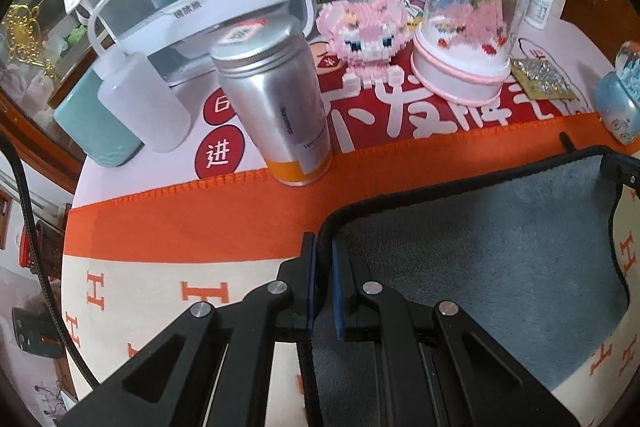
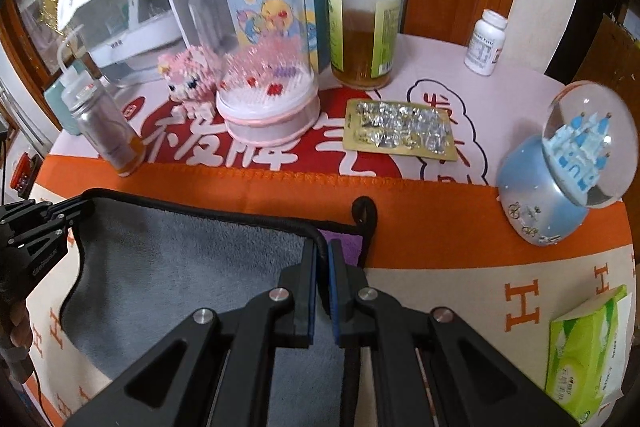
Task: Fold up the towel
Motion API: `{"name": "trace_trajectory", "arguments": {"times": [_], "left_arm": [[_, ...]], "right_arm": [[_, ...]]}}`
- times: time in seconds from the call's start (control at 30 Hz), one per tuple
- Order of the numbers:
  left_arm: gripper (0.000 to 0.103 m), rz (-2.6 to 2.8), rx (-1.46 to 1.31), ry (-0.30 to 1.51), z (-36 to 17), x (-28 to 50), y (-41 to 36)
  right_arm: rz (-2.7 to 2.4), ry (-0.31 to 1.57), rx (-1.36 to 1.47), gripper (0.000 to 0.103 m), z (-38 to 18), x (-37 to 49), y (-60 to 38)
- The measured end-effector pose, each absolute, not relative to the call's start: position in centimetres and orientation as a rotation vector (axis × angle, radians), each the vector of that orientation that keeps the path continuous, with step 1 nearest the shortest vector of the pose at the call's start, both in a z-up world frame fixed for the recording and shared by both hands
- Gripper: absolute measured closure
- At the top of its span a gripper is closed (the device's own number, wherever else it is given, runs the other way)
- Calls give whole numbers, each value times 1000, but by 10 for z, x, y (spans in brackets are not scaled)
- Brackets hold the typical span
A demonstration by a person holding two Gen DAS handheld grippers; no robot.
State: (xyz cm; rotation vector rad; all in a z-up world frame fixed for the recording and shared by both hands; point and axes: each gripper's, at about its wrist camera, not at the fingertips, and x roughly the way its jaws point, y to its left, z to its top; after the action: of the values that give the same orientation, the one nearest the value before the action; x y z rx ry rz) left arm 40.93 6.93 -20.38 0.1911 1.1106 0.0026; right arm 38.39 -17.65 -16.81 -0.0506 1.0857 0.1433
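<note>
My left gripper [image 1: 324, 255] has its jaws nearly closed, pinched on the black-bound hem of the grey towel [image 1: 480, 267] at its far left corner, the edge running up between the blue pads. My right gripper [image 2: 322, 259] is clenched the same way on the far right corner, the hem caught in the narrow gap between its jaws, with a purple patch [image 2: 344, 247] and a black hanging loop [image 2: 366, 215] showing just past them. Between the two grips the far edge of the towel runs taut, and the grey pile spreads back toward me over the orange-and-cream blanket [image 2: 460, 239] that covers the worktop. I judge the fold is only beginning: both far corners are held, but I see no second layer lying on the towel and no crease set, so bringing this edge over to meet the near one is left, and any further folds after it. Whether the corners are lifted or resting on the blanket, I cannot tell. Beyond the towel stand a metal can [image 1: 276, 107], a domed ornament [image 2: 264, 67], a blister pack [image 2: 400, 131] and a snow globe [image 2: 560, 167], all near the edge I hold.
</note>
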Motion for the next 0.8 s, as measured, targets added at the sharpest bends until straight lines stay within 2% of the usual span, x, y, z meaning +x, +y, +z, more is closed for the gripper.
{"name": "trace_trajectory", "arguments": {"times": [0.47, 0.57, 0.8], "left_arm": [[95, 7, 191, 1152, -220, 414, 72], [95, 4, 176, 1156, -220, 414, 72], [79, 4, 118, 1166, -219, 411, 80]], "right_arm": [[106, 1134, -44, 97, -194, 394, -173], [101, 1140, -17, 94, -195, 394, -177], [77, 1132, 3, 86, -193, 390, -183]]}}
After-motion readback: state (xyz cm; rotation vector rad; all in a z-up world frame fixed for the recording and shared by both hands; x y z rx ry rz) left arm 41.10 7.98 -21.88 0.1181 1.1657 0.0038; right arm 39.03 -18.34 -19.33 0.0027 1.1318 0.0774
